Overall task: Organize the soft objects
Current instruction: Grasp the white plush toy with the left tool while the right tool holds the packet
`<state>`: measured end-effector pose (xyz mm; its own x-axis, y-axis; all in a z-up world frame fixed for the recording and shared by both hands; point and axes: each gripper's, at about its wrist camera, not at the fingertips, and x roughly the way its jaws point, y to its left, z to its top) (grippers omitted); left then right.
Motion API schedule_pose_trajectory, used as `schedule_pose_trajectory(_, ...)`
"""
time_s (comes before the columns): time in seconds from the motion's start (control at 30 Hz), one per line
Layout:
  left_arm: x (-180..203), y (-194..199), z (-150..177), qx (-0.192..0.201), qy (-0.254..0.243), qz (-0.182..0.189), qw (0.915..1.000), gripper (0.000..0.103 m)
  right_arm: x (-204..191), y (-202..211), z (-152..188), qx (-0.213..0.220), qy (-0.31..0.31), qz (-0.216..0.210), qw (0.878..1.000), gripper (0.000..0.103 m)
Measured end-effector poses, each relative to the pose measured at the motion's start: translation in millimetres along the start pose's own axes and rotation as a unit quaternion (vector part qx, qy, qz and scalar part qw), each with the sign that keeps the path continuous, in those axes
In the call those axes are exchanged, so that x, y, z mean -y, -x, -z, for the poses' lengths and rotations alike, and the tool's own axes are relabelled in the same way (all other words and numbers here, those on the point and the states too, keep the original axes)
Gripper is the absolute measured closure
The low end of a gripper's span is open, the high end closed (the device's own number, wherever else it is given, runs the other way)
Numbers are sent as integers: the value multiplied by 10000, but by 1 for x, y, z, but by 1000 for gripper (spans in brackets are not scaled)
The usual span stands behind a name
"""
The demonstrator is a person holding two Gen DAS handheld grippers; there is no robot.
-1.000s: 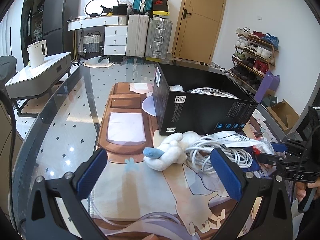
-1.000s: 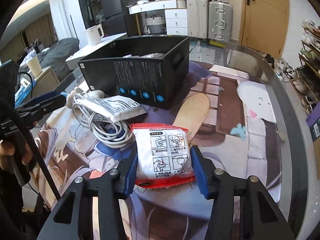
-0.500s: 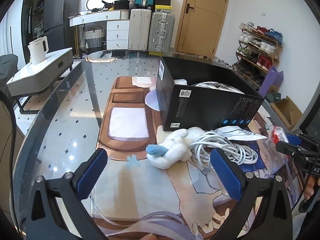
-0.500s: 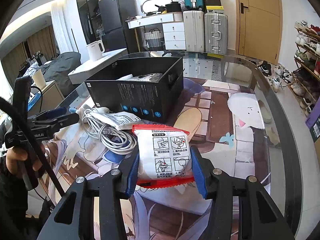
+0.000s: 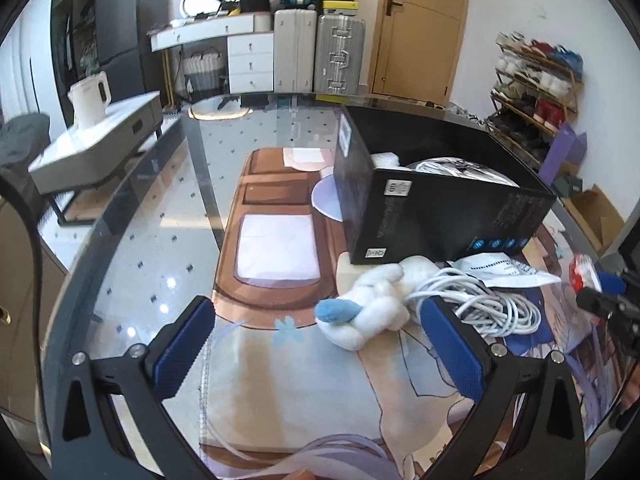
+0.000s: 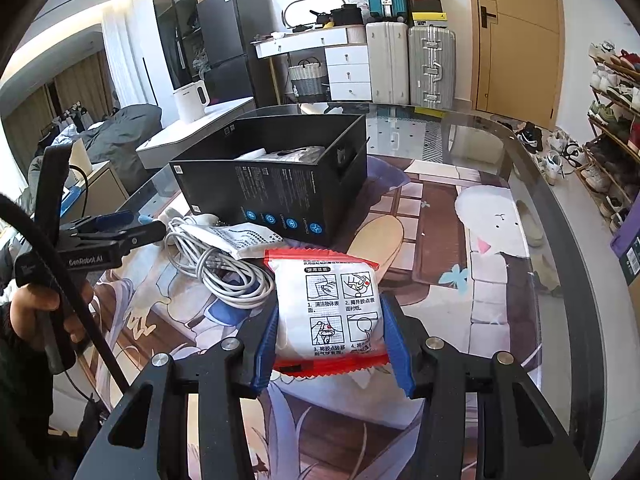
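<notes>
My right gripper [image 6: 332,344] is shut on a red-and-white packet [image 6: 328,308] and holds it above the printed mat, in front of the open black box [image 6: 280,184]. The box [image 5: 440,208] holds white soft items. My left gripper [image 5: 320,340] is open and empty, just short of a white plush toy with a blue part [image 5: 372,304]. A coiled white cable [image 5: 488,300] and a white printed pouch [image 5: 504,268] lie beside the plush, in front of the box. The cable [image 6: 216,264] and pouch [image 6: 244,240] also show in the right wrist view.
The printed mat [image 5: 280,380] covers a glass table [image 5: 132,248] with a rounded edge. A side table with a white kettle [image 5: 90,96] stands to the left. Suitcases [image 5: 320,56], a drawer unit, a door and a shoe rack [image 5: 536,92] line the far walls.
My right gripper has lifted the red-and-white packet higher off the mat. My left gripper has drawn up and to the left, so the plush and box sit further right in its view.
</notes>
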<state>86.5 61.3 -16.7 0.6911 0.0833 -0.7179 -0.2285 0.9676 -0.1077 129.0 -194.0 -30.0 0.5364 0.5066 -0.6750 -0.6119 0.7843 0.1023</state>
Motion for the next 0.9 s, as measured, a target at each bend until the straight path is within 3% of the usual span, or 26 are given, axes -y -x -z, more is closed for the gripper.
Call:
schedule_pose_trajectory(0.27, -12, -9, -5, -150, 278, -16, 9995, 0, 0, -1, 0, -5, -10, 10, 10000, 55)
schedule_pose_trajectory(0.57, -2, -22, -3, -512, 57, 81, 9986, 4, 1, -6, 2, -59, 19, -2, 10000, 55)
schedule_pose_trajectory(0.7, 2, -19, -4, -460, -35, 253, 9986, 20, 1, -6, 2, -58, 18, -6, 10000, 55)
schedule_pose_trajectory(0.77, 4, -16, -4, -429, -89, 390, 9983, 31, 1, -6, 2, -59, 21, -7, 10000, 55)
schedule_pose_trajectory(0.83, 7, -14, -4, -411, -176, 546, 9975, 50, 1, -6, 2, -60, 26, -6, 10000, 55)
schedule_pose_trajectory(0.9, 10, -12, -4, -401, -256, 609, 9970, 57, 1, -7, 2, -63, 31, -15, 10000, 55)
